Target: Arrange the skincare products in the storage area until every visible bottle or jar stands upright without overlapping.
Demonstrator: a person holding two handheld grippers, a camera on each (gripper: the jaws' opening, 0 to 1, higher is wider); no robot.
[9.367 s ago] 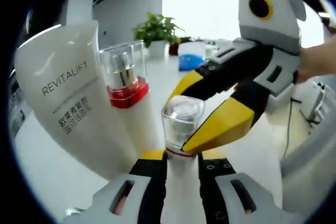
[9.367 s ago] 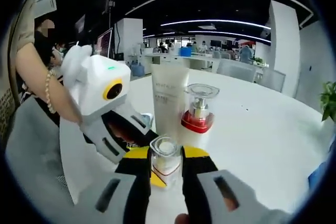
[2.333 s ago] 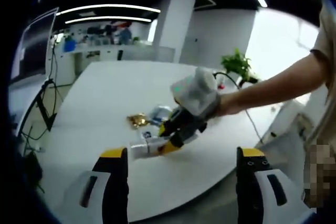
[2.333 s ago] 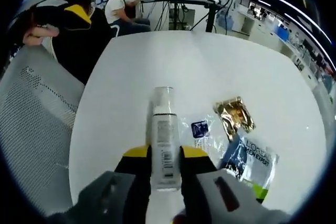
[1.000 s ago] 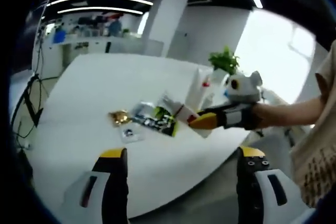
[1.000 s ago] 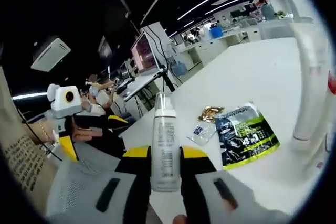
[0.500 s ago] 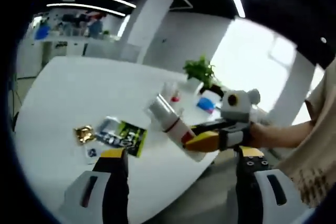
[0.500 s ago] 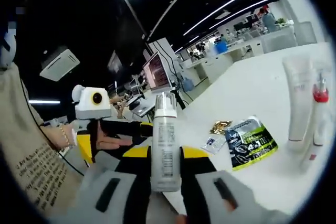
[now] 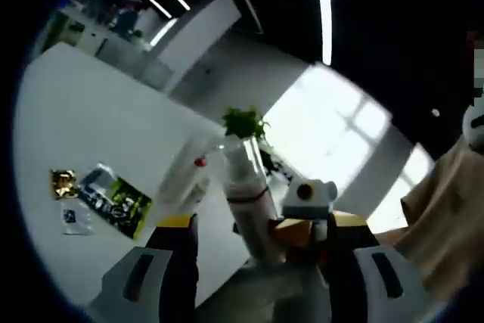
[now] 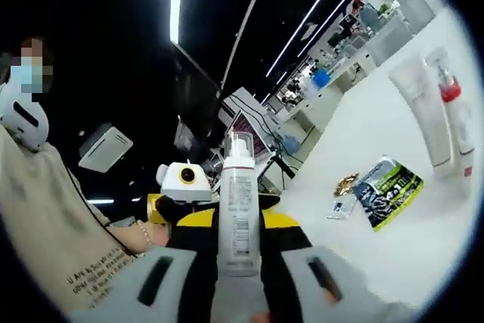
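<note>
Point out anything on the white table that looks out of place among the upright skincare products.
Three flat sachets lie loose on the round white table: a black-and-green sachet, a crumpled gold foil sachet and a small clear sachet. They lie flat, while the white squeeze tube and red-collared pump bottle stand upright.

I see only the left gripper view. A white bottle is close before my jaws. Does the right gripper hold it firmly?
Observer: Yes. In the right gripper view the right gripper is shut on the white bottle, with its jaws against both sides of the bottle.
Operator: Is the cap on?
Observer: Yes, a clear cap sits on top.
Operator: The two standing things on the table look blurred to me.
Observer: They are a white tube and a red-collared pump bottle, both upright.
</note>
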